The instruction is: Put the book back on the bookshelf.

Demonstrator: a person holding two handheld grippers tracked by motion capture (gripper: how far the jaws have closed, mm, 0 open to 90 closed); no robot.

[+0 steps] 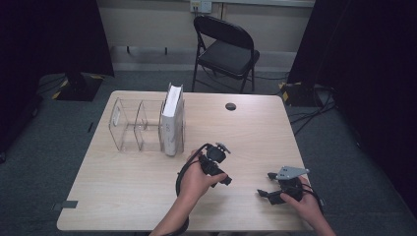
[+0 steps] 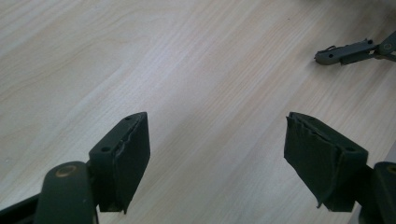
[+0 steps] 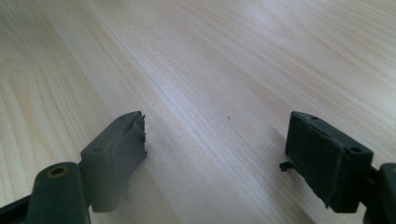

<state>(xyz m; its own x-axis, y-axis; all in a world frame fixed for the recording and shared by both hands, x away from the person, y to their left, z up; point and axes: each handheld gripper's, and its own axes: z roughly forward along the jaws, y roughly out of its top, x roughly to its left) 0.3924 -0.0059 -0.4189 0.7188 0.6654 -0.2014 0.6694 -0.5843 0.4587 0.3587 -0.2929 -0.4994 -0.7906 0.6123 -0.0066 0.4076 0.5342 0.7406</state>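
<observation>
High view: the white book (image 1: 172, 120) stands in the clear organizer (image 1: 129, 129), seemingly already filed; left tool (image 1: 227, 180) and right tool (image 1: 262, 193) sit apart-jawed, empty, over the bench (image 1: 123, 191).

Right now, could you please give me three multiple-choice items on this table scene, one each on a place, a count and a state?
1. Where does the white book stand in the clear organiser?
A. rightmost compartment
B. leftmost compartment
C. flat on the table

2. How many compartments are empty?
A. none
B. two
C. four

3. How do the left gripper's jaws stand?
A. shut on the book
B. open, nothing between
C. shut on a cable

Key: 1 A, upright at the organiser's right end; 2 B, both left ones hold nothing; 3 B, bare table shows between them.
</observation>
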